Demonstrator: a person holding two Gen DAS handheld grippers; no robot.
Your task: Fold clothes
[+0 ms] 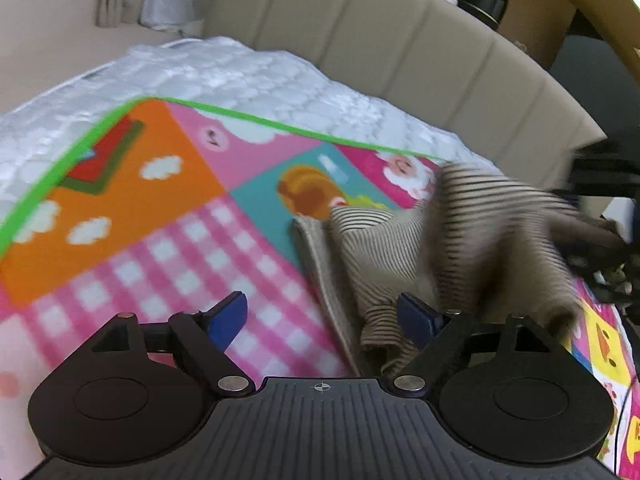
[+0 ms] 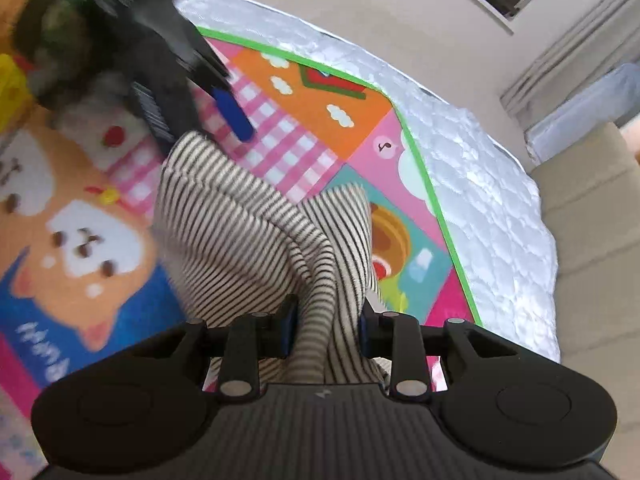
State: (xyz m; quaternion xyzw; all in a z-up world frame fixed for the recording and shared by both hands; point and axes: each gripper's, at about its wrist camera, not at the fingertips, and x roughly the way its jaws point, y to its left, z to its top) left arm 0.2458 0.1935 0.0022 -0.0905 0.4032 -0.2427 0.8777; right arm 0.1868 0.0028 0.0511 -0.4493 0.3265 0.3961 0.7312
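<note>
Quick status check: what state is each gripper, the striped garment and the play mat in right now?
Left gripper: open, nothing between its fingers.
Right gripper: shut on the striped garment.
Striped garment: bunched, partly lifted off the mat, one end pinched.
Play mat: spread flat over the white quilt.

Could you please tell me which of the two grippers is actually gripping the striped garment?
The right gripper: its pads pinch a bunched fold of the striped garment. The left gripper stands wide open, with nothing clamped.
</note>
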